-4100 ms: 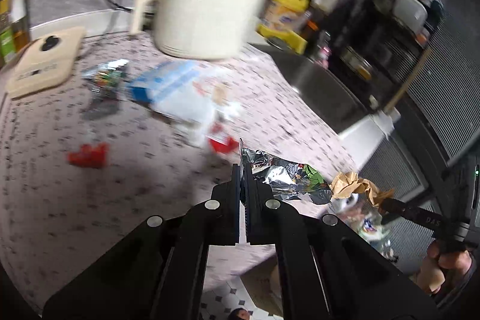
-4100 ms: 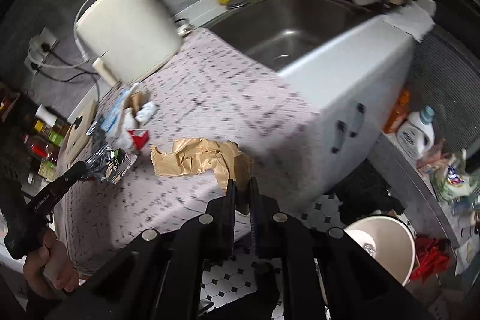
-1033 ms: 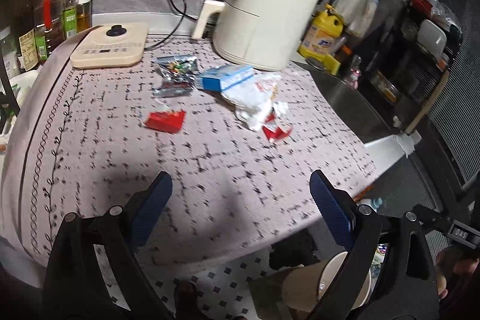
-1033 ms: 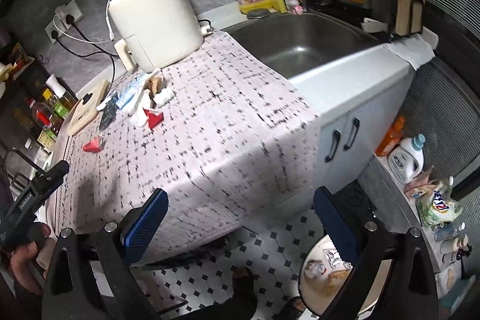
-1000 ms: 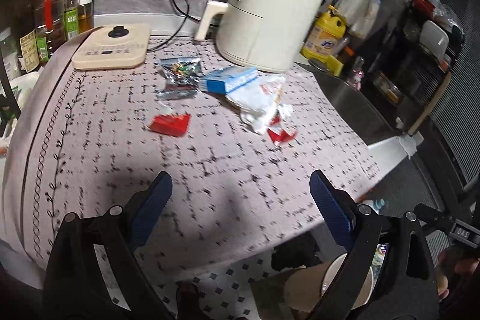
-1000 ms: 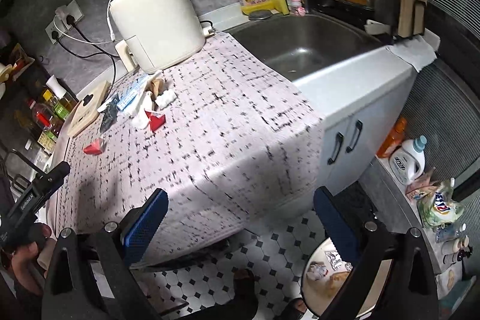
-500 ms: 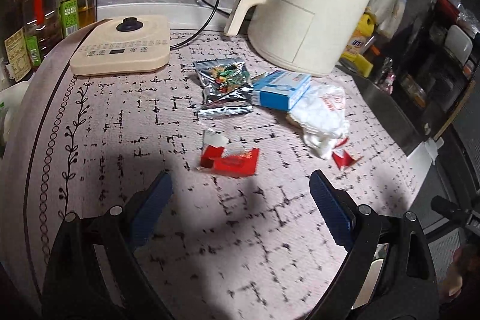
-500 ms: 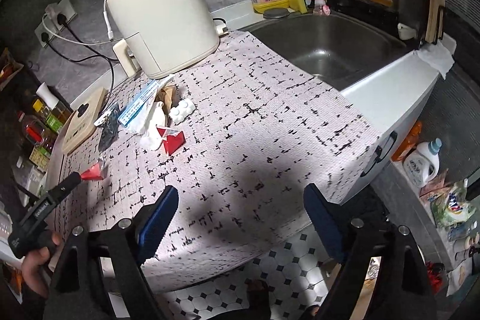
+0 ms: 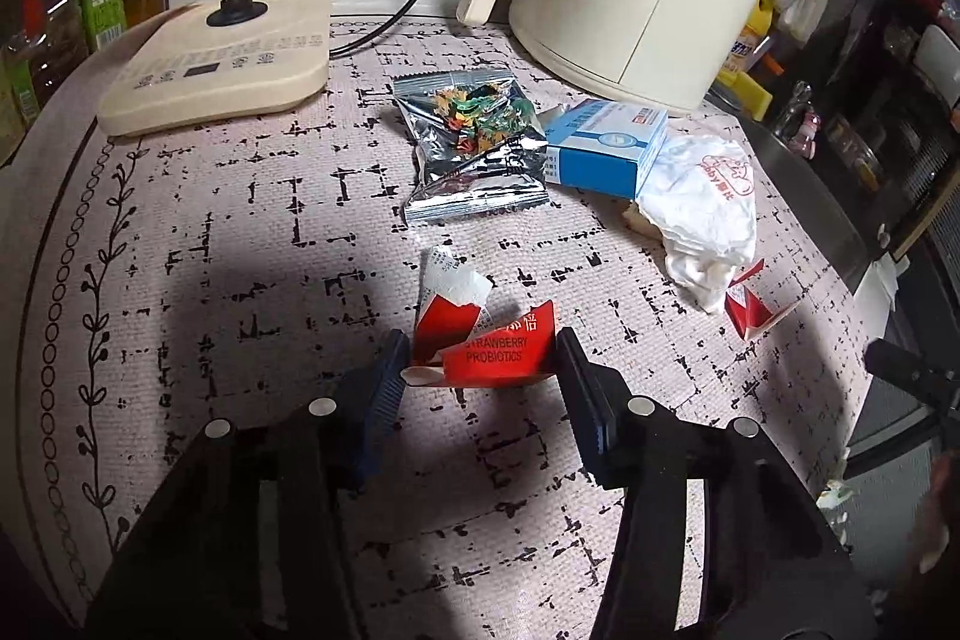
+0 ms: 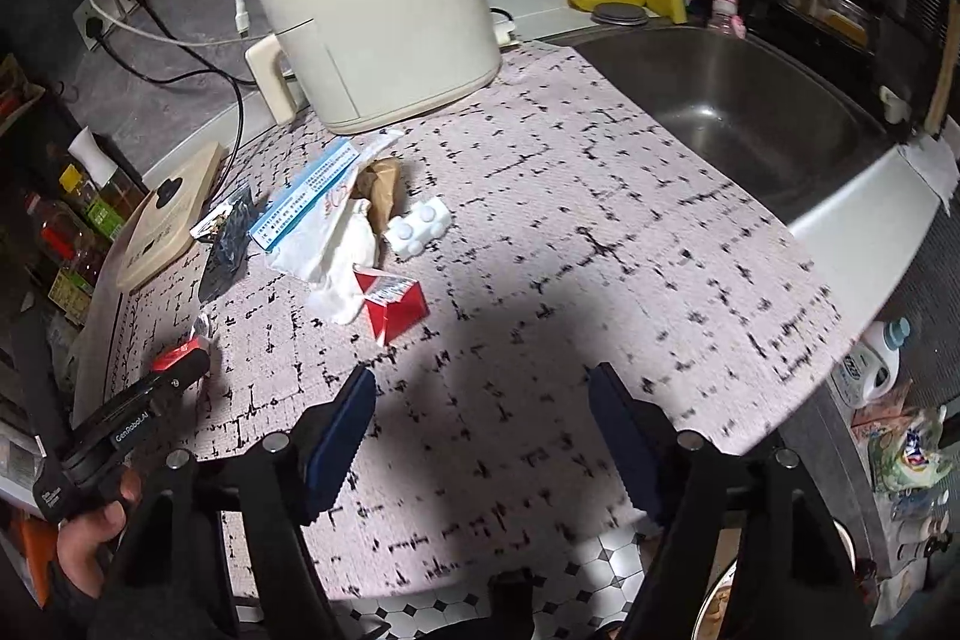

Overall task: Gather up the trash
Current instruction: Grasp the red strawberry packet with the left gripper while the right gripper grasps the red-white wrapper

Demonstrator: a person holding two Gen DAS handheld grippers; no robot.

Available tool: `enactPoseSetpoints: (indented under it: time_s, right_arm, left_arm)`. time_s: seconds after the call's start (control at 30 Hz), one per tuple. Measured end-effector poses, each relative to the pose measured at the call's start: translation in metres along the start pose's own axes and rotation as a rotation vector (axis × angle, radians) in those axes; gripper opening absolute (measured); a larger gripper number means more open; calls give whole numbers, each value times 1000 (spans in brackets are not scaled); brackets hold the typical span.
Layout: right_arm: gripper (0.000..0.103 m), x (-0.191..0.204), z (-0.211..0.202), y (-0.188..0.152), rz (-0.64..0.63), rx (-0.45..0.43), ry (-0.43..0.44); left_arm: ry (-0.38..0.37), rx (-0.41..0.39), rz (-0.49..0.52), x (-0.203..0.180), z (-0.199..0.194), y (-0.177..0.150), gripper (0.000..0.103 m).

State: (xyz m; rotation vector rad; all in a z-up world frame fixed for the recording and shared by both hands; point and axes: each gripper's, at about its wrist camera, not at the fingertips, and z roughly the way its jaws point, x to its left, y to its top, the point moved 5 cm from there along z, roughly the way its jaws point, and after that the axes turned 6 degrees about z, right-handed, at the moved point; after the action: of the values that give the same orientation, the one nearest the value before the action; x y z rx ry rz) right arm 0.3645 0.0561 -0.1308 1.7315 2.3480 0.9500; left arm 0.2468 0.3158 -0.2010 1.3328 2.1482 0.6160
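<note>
Left wrist view: the red wrapper (image 9: pixel 480 343) is seen at lower centre, long axis across the closing left gripper (image 9: pixel 483 370), bracketed but not clamped. Empty right gripper (image 10: pixel 480 400) is closing, farther off.

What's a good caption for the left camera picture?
Left tongs closing around a torn red wrapper on the table.

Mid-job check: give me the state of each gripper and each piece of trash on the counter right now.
Left gripper: closing around red wrapper, which is torn.
Right gripper: closing, nothing between jaws.
Foil packet: crumpled, flat.
Blue box: lying down.
White bag: crumpled.
Red carton: torn open.
</note>
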Motion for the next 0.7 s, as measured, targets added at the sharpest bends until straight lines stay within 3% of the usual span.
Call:
enactPoseSetpoints:
  time_s: [0.53, 0.63, 0.7]
  right_arm:
    - [50, 41, 65, 17, -109, 68, 16]
    - [26, 42, 77, 16, -118, 88, 18]
    - [21, 46, 79, 16, -140, 72, 19]
  left_arm:
    - [-20, -46, -67, 25, -23, 1, 48]
    - [-22, -47, -68, 25, -25, 2, 48]
    - [-18, -53, -57, 23, -27, 6, 48]
